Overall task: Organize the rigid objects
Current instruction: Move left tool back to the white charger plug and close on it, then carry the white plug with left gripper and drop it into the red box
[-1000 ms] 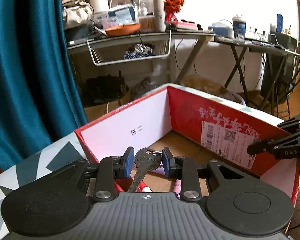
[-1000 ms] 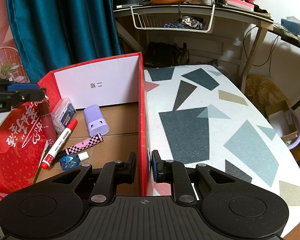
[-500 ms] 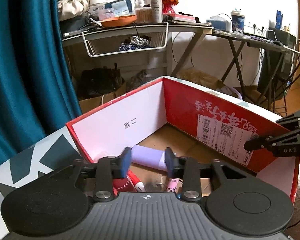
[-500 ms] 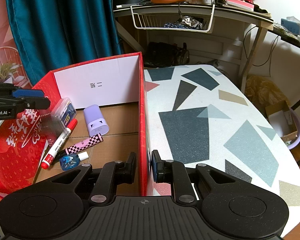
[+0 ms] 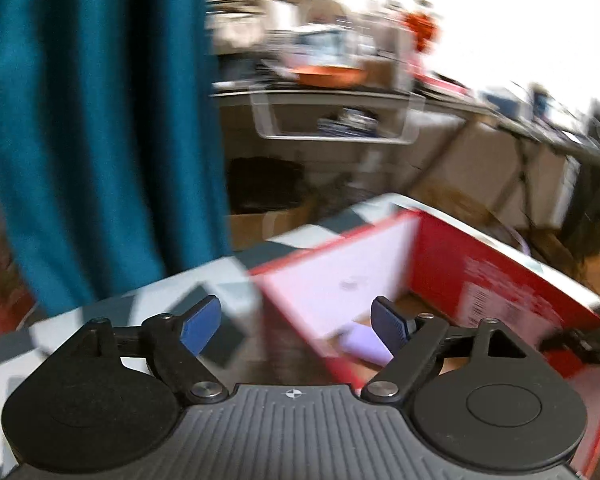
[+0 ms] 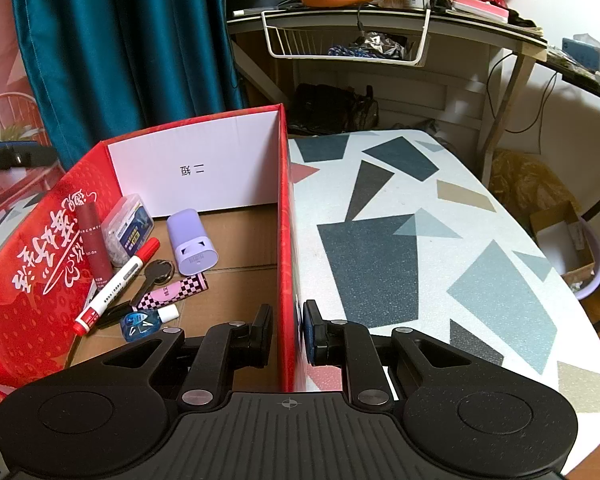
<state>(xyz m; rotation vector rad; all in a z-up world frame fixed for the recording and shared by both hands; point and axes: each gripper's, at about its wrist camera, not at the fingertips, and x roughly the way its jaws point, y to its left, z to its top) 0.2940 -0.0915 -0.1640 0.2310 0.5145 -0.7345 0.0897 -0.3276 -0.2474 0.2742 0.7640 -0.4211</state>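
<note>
L gripper [image 5: 296, 326]: we see its jaws spread wide w/ nothing between the blue pads [image 5: 201, 323]; they've just been opening. View is badly blurred. It sits over the near-left corner of the box, one pad over the table, other over the box interior.
Box [image 6: 236, 168]: red cardboard, white inner back wall, brown floor, open top, standing on the patterned table [image 6: 400, 216]. Task items lie along its left side.
Dark red tube [image 6: 94, 242]: leaning vs. the left wall.
Clear case [image 6: 127, 230]: just right of the tube, blue label showing, tilted.
Marker [image 6: 118, 286]: red cap, white barrel, lying diagonal, cap end toward the case.
Key [image 6: 154, 278]: dark, lying beside the marker, head w/ ring near the lilac case, shaft partly over the checkered pack.
Checkered pack [image 6: 174, 290]: pink/black, flat on the floor, in front of the lilac case.
Blue dispenser [image 6: 142, 322]: small, clear blue w/ white tip, nearest us in the pile.
Lilac case [image 6: 190, 242]: lying flat, roughly mid-floor; we also see it blurred in the L view [image 5: 362, 342].
R gripper [image 6: 287, 330]: we see jaws nearly closed, clamped on the box's right wall, one finger inside, one outside.
Teal curtain [image 6: 120, 40]: behind the box, left.
Desk [image 6: 380, 20]: cluttered, behind, w/ white wire basket [image 6: 340, 46] hung below.
</note>
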